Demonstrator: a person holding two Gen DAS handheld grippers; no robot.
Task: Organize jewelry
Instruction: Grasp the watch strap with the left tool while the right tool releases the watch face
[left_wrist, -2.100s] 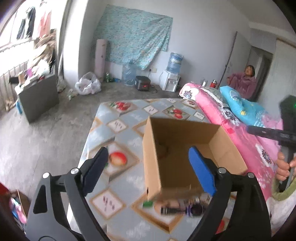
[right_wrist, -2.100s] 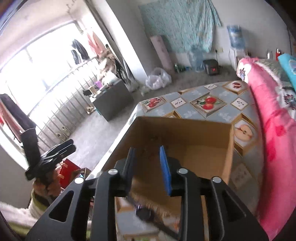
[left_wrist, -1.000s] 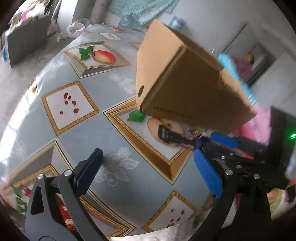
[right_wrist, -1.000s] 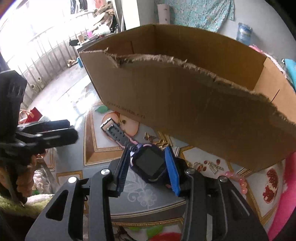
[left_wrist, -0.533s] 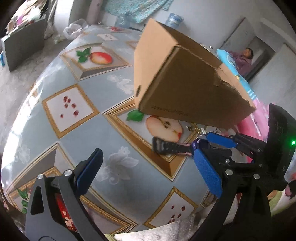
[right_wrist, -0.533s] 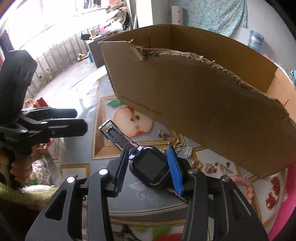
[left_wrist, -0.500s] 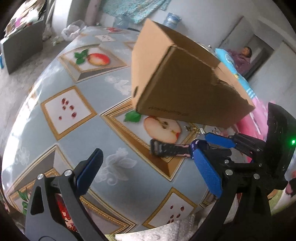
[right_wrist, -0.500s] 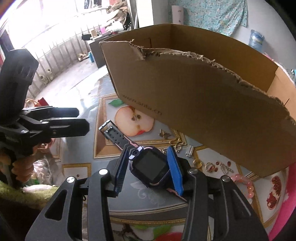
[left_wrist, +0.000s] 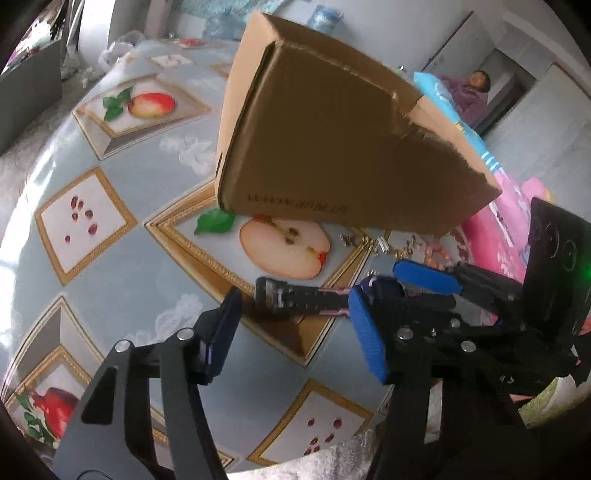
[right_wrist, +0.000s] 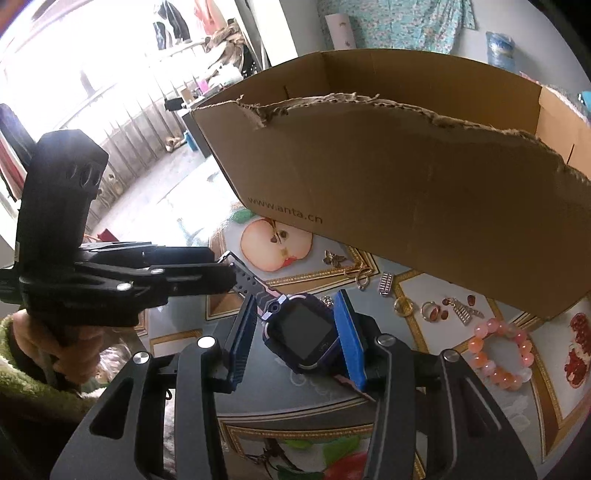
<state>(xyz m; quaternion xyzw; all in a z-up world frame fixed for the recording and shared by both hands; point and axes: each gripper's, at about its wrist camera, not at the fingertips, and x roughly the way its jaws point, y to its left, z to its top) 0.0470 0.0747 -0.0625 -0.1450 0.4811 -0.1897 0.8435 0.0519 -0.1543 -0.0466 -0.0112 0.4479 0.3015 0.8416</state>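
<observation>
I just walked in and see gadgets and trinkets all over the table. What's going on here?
A person is sorting jewelry with a handheld gripper in each hand. The right gripper is shut on the body of a dark smartwatch, held just above the patterned tablecloth. The left gripper is closing around the free end of the watch strap. A pink bead bracelet, rings and small charms lie loose in front of the open cardboard box.

Fruit-print tablecloth (left_wrist: 122, 280), water bottle (right_wrist: 499, 48), pink bedding (left_wrist: 517, 206)
</observation>
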